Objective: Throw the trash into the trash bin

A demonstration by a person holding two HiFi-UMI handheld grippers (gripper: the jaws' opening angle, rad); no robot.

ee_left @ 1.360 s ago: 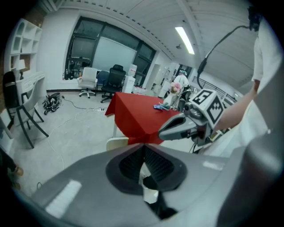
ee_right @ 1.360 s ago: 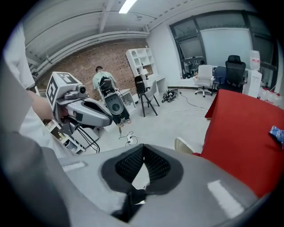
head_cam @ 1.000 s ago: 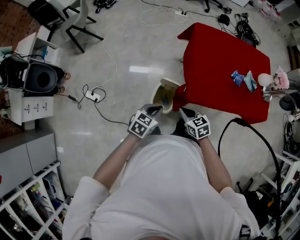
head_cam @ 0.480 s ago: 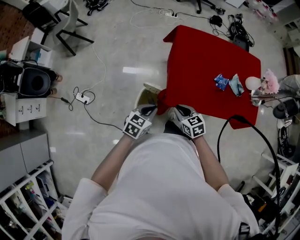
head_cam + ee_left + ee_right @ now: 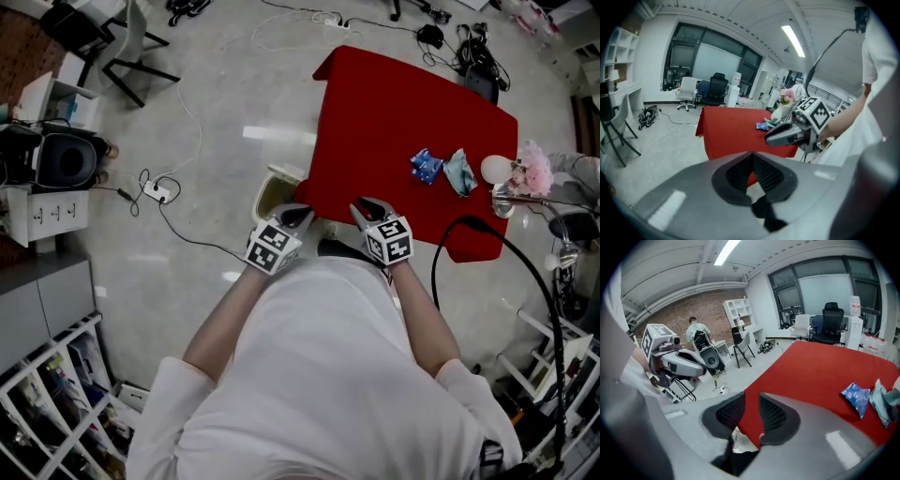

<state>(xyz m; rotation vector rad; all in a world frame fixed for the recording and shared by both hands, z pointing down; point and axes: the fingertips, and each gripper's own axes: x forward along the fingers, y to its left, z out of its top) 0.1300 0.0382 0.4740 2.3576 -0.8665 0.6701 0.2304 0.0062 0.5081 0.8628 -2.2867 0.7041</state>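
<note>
A blue wrapper point(image 5: 425, 166) and a crumpled teal piece point(image 5: 459, 172) lie on the red-covered table point(image 5: 403, 103); the right gripper view shows the blue wrapper point(image 5: 855, 397) ahead at the right. The cream trash bin point(image 5: 272, 194) stands on the floor by the table's near-left corner. My left gripper point(image 5: 302, 215) hangs just right of the bin, its pads shut together with nothing in them. My right gripper point(image 5: 364, 206) is over the table's near edge. Its jaws have just been opening, and a narrow empty gap shows between the pads point(image 5: 772, 413).
Pink flowers point(image 5: 532, 169) and a white round object sit at the table's right edge. A thick black cable point(image 5: 469, 225) arches at the right. A power strip point(image 5: 155, 192) with cords lies on the floor at the left, beyond it a chair point(image 5: 131, 42) and shelving.
Both grippers have travelled from beside the bin toward the red table. The bin now lies left of them. The right gripper's jaws have parted.
</note>
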